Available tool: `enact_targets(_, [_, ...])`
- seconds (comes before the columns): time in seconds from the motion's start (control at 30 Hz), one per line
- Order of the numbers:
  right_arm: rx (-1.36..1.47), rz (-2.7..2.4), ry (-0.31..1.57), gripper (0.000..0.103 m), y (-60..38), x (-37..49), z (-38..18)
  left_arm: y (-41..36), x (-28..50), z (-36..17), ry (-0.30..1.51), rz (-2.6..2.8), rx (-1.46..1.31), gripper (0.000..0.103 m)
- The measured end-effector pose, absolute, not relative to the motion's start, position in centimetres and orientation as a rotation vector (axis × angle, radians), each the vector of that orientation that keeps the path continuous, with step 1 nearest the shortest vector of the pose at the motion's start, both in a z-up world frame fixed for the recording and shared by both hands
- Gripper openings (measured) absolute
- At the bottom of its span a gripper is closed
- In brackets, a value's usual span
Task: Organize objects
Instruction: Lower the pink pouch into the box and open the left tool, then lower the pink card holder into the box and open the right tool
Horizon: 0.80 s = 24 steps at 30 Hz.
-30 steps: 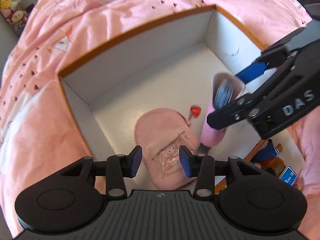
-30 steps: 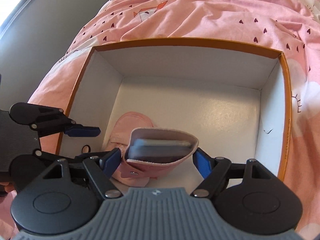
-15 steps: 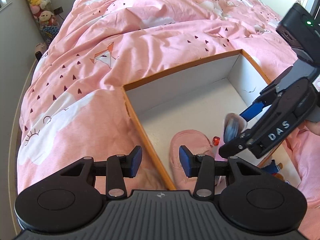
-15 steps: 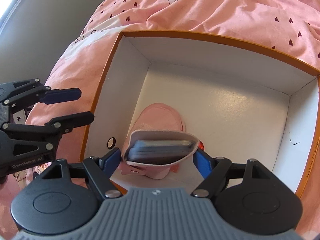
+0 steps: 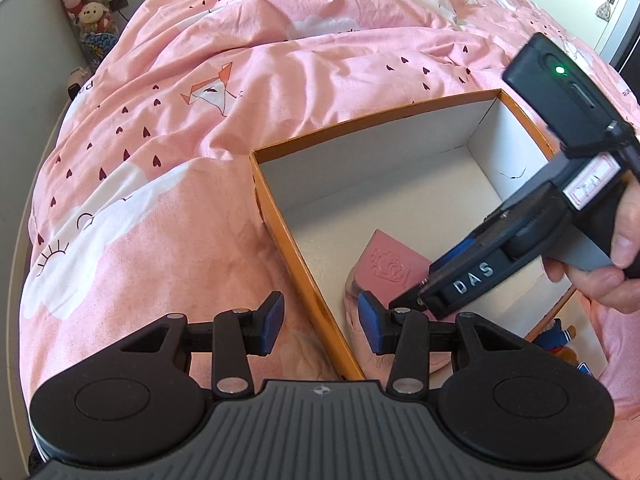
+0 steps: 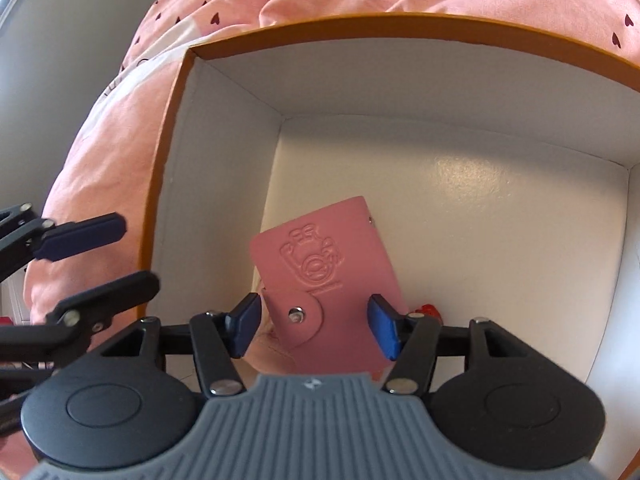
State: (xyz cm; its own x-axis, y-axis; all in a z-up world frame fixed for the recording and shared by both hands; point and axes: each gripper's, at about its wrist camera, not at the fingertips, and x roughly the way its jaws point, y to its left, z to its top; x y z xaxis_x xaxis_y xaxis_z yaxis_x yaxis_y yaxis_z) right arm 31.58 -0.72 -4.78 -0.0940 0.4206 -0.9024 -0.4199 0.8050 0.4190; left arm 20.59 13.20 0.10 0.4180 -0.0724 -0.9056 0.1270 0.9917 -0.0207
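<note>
An orange-rimmed box (image 5: pixel 280 208) with white inside lies on the pink bed; it also shows in the right wrist view (image 6: pixel 168 152). A pink card wallet (image 6: pixel 332 276) with an embossed figure and a snap flap lies flat in it, partly over a pink pouch (image 6: pixel 268 348). The wallet also shows in the left wrist view (image 5: pixel 390 266). My right gripper (image 6: pixel 314 326) is open just above the wallet, its jaws clear of its sides. My left gripper (image 5: pixel 320 322) is open and empty over the box's left rim.
The pink heart-print duvet (image 5: pixel 200 120) surrounds the box. A small red charm (image 6: pixel 426 310) lies by the wallet. Toys and a card (image 5: pixel 560 336) lie past the box's right side. Plush toys (image 5: pixel 88 4) stand at the far left wall.
My right gripper lowered the pink wallet into the box, laid it flat and opened off it. My left gripper drew back and left, from above the pouch to the box rim.
</note>
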Motion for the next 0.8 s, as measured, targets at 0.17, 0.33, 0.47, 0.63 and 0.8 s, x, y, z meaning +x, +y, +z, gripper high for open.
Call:
enact_targets(0.17, [0.111,0.778,1.556,0.061,-1.3,31.4,-4.8,13.1,20.4,0.5,1.119,-0.132,0.047,0.051])
enact_targets(0.33, [0.082,0.755,1.476,0.061,-2.4,31.9,-3.9,13.0,20.4,0.4,1.119,-0.127,0.043,0.051])
enact_targets(0.47, [0.014,0.721,1.408,0.066,-3.3,32.2,-3.8,13.2,20.6,-0.2,1.13,-0.109,0.03,0.051])
enact_targets(0.63, [0.046,0.748,1.402,0.074,-4.2,33.2,-6.2,13.3,20.6,-0.7,1.144,-0.103,0.027,0.05])
enact_targets(0.8, [0.216,0.762,1.463,0.057,-4.5,34.4,-8.5,13.4,20.5,-0.9,1.148,-0.099,0.023,0.05])
